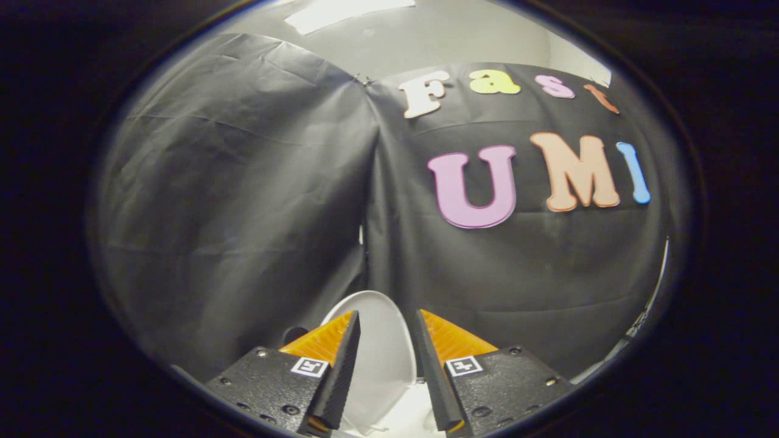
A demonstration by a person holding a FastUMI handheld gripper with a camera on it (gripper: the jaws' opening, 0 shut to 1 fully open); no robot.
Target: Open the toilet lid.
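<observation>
Parted jaws of the gripper (387,322) frame the raised toilet lid (377,347) just beyond them.

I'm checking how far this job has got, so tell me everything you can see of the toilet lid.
The toilet lid is a white, smooth, glossy oval, plastic by the look of it. It stands raised, its rounded top edge up against the black cloth wall behind. It sits between and just beyond the fingers of the gripper, which are spread apart; neither finger visibly presses on it. Its lower part and hinge are hidden.

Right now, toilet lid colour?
White; toilet lid shows between the open gripper fingers, gripper view.
</observation>
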